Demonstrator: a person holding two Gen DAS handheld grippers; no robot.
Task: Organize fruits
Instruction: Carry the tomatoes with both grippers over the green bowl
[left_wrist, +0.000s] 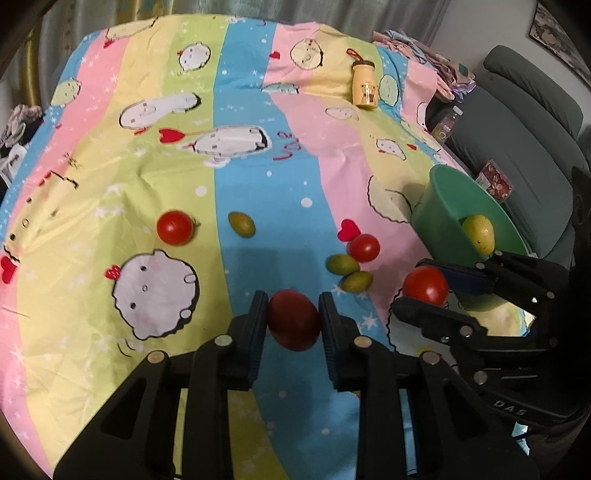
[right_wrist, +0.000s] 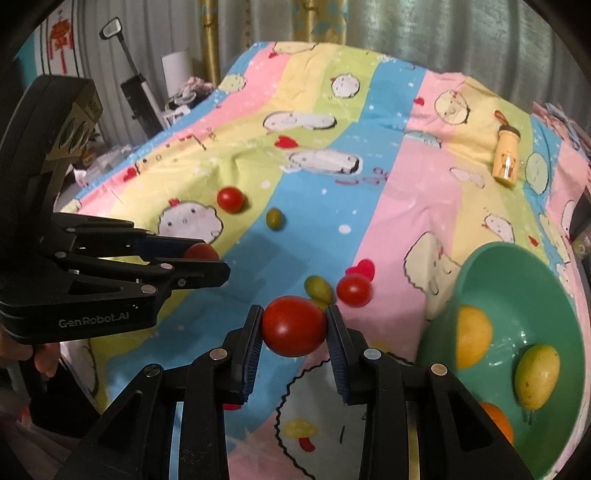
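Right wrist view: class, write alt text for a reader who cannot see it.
The right claw grips a red tomato above a colourful cartoon bedsheet. To its right sits a green bowl holding yellow and orange fruit; at left, the left claw holds another red fruit. Small tomatoes and green fruits lie scattered beyond.

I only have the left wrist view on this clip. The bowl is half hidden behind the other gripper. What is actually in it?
Observer: The right wrist view looks into the green bowl: two yellow-green mangoes and an orange at its near edge.
Operator: Is the right gripper's tomato truly clamped?
Observer: Yes. The right gripper has both pads pressed against the red tomato, which is clear of the cloth.
Operator: Anything of the person visible?
Observer: Fingers show under the left gripper, at the left edge of the right wrist view.
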